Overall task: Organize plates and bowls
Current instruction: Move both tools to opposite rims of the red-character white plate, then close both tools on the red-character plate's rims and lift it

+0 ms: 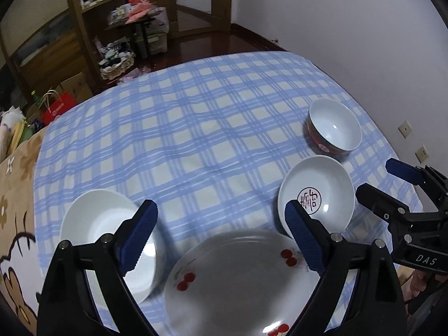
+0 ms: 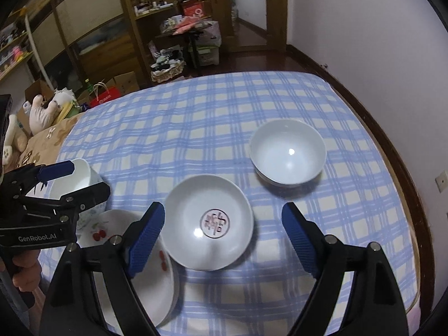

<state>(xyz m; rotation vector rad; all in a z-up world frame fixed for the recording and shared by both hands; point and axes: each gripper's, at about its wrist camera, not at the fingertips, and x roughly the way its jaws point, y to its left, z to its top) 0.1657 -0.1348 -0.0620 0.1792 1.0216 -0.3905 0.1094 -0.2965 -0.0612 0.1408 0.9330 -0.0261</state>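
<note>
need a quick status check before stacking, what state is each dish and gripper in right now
cherry plate: flat on the cloth, empty
stamped dish: upright, empty, not held
red-sided bowl: upright, empty, standing apart
plain white bowl: upright, empty, beside the cherry plate
left gripper: open, holding nothing
right gripper: open, holding nothing

I count four pieces of crockery on the checked tablecloth (image 2: 212, 117) — one flat plate and three deeper dishes. The one cherry plate (image 1: 240, 282) lies at the near edge. Of bowls I see two: a plain white bowl (image 1: 103, 240) toward the near left corner, a red-sided bowl (image 1: 334, 127) by the right edge. One shallow dish with a red emblem (image 2: 208, 222) — between them.
</note>
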